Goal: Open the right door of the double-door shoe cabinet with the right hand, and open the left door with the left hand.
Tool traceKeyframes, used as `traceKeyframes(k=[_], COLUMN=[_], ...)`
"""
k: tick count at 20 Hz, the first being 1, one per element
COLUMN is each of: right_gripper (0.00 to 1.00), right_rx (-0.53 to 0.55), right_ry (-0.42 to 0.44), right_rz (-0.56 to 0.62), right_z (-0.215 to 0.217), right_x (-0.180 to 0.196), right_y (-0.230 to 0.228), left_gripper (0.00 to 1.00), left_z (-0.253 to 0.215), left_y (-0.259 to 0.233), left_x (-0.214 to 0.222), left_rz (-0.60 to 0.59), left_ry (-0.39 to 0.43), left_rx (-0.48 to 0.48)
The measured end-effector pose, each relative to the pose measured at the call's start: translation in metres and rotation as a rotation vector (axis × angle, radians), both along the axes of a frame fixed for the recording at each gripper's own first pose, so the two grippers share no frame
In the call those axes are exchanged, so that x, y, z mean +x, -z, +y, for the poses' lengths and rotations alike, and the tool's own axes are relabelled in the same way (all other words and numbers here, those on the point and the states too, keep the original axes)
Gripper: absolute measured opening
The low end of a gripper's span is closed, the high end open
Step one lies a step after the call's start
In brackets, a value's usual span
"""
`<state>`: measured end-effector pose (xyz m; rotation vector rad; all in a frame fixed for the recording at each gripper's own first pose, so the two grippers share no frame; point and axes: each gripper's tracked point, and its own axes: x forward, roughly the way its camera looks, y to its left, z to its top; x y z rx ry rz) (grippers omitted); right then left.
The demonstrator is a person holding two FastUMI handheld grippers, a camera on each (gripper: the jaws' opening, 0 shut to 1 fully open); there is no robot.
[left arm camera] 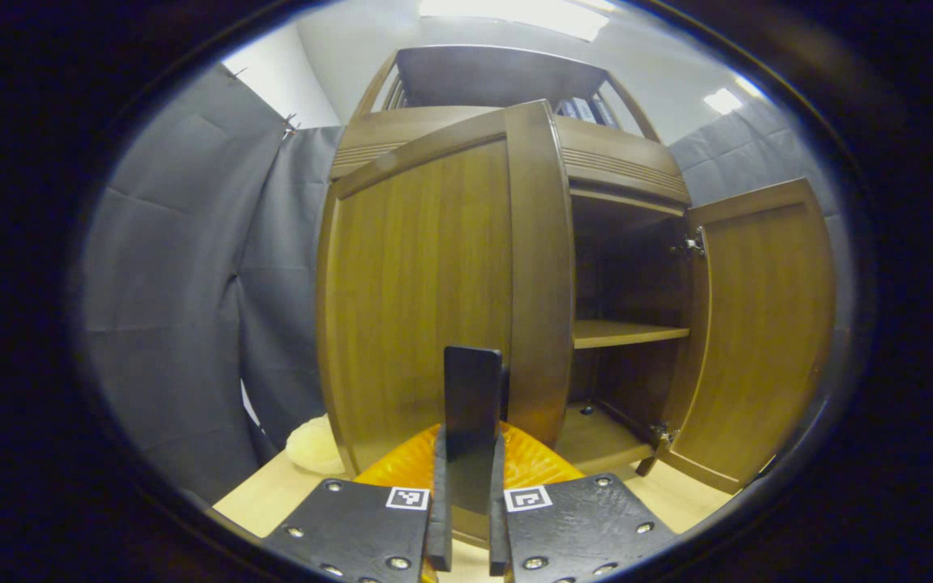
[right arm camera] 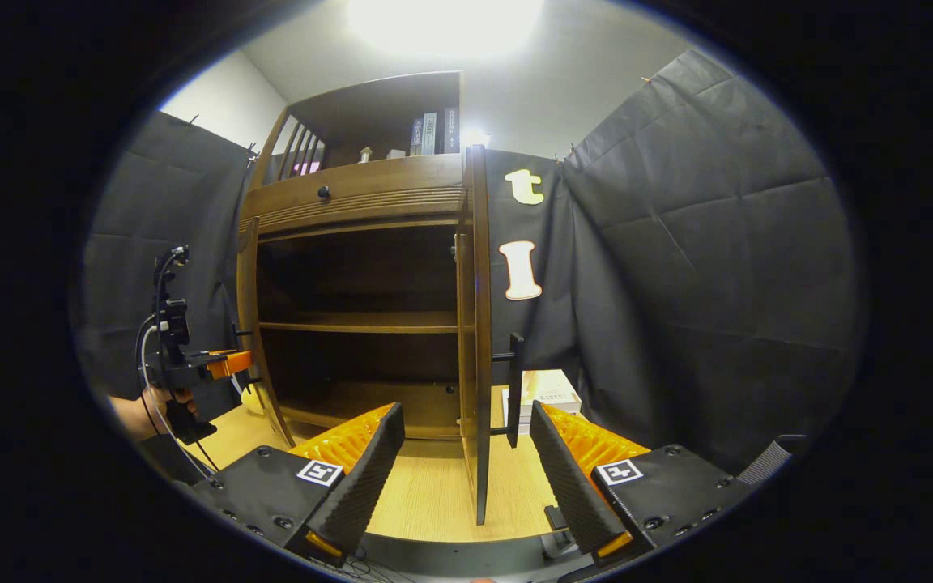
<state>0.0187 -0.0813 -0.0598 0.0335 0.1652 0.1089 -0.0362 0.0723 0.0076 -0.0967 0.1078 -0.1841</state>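
The shoe cabinet stands with its right door swung wide and its left door partly open. My left gripper clamps the left door's handle; my right gripper hangs spread, empty. Book spines on top are illegible.

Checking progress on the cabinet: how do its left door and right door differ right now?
The right door stands swung wide open, while the left door is only partly open. The left gripper is shut on the left door's handle; the right gripper is open, its fingers apart from the right door's handle. Both are brown wood with dark bar handles.
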Motion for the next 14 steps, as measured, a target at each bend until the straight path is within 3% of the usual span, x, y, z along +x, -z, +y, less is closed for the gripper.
traceKeyframes(k=[9, 10, 11, 12, 14], right_gripper=[0.92, 0.96, 0.92, 1.00, 0.92], right_rx=[0.068, 0.064, 0.061, 0.064, 0.067], right_ry=[-0.056, -0.053, -0.046, -0.042, -0.043], right_rz=[0.006, 0.006, 0.008, 0.009, -0.011], right_z=[0.003, 0.004, 0.002, 0.003, 0.009], right_x=[0.011, 0.013, 0.014, 0.015, 0.014], right_y=[0.009, 0.008, 0.008, 0.006, -0.001], left_gripper=[0.19, 0.19, 0.19, 0.19, 0.18], left_z=[0.031, 0.035, 0.036, 0.038, 0.046], left_y=[0.004, 0.005, 0.005, 0.005, 0.006], left_x=[-0.021, -0.024, -0.026, -0.026, -0.031], left_rz=[0.019, 0.019, 0.021, 0.023, 0.022], left_ry=[-0.043, -0.042, -0.040, -0.040, -0.041], left_rx=[0.013, 0.014, 0.013, 0.013, 0.014])
